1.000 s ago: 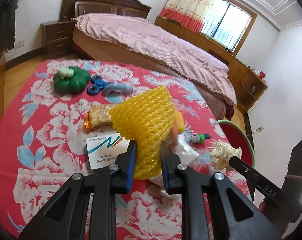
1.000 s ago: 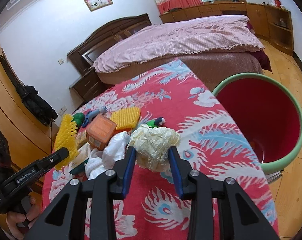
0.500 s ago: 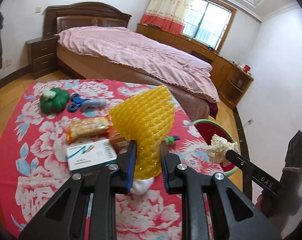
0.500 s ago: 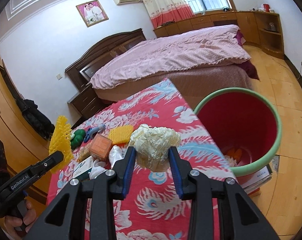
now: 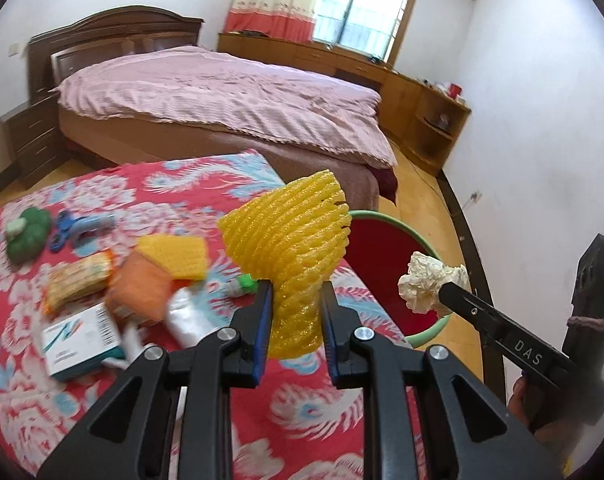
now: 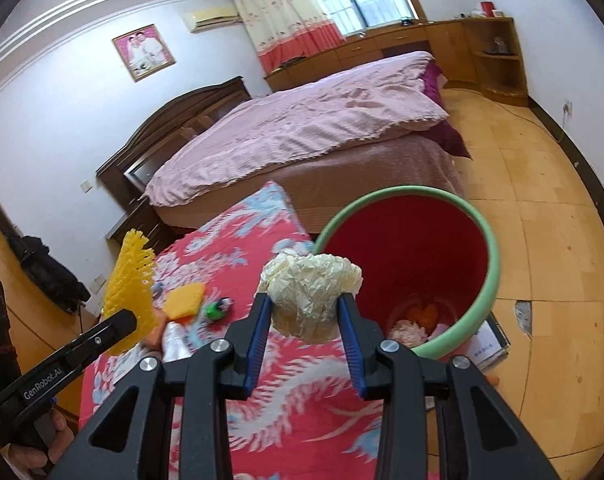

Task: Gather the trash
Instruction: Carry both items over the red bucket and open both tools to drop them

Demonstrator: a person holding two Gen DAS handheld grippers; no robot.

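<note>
1. Two pieces of trash are being carried above the desk [image 5: 150, 184], which is wearing a red floral cloth.
2. The left hand-held gripper [image 5: 295, 316] is clamping a ribbed yellow foam net sleeve [image 5: 292, 236], flaring upward.
3. The right hand-held gripper [image 6: 305, 322] is squeezing a crumpled cream paper ball [image 6: 310, 296] beside the desk's far edge, near the green-rimmed red bin [image 6: 488, 264] standing on the floor.

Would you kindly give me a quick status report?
Left hand-held gripper shut on yellow foam net. Right hand-held gripper shut on crumpled paper. Red bin ahead, unobstructed.
</note>
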